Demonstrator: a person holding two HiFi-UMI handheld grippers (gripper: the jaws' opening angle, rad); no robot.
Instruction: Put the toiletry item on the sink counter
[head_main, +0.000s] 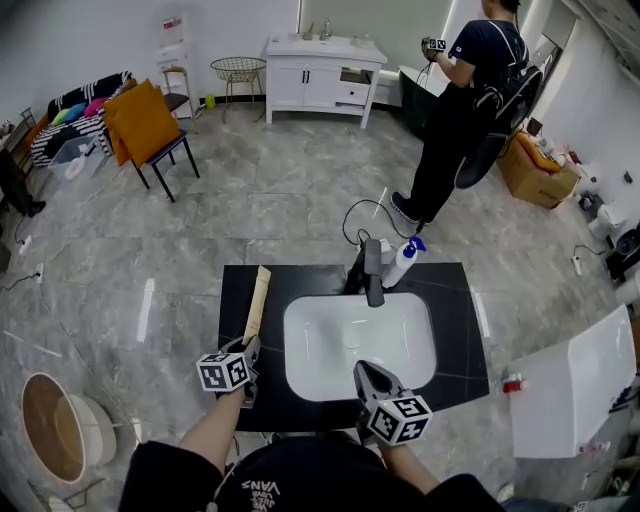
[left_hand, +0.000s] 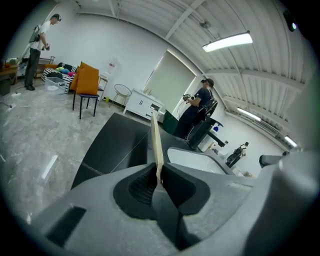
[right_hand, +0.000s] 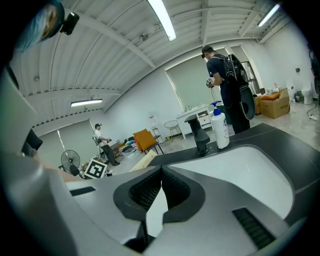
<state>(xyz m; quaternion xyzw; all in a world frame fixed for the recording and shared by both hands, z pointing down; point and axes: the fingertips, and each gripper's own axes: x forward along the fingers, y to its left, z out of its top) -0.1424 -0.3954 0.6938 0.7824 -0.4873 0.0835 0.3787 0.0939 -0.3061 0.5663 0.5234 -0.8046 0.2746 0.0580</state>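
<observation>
Looking down in the head view, the black counter (head_main: 455, 330) keeps a bare strip left of the basin (head_main: 360, 345); the long beige toiletry stick (head_main: 258, 303) lies above it, reaching forward from the left gripper (head_main: 248, 348). Left gripper view: narrow jaws pinch its near end. Right gripper view: the right gripper (right_hand: 161, 172) is closed, empty.

The black counter (head_main: 455, 330) has a wide bare strip to the right of the white basin (head_main: 360, 345), so there is room to pass there. At the far edge, the tap (head_main: 372, 272) and the spray bottle (head_main: 402, 262) stand close together and block the middle. A long wooden stick (head_main: 258, 305) stretches over the left strip, with the left gripper (head_main: 246, 352) pinching its near end. The near edge is thin.
</observation>
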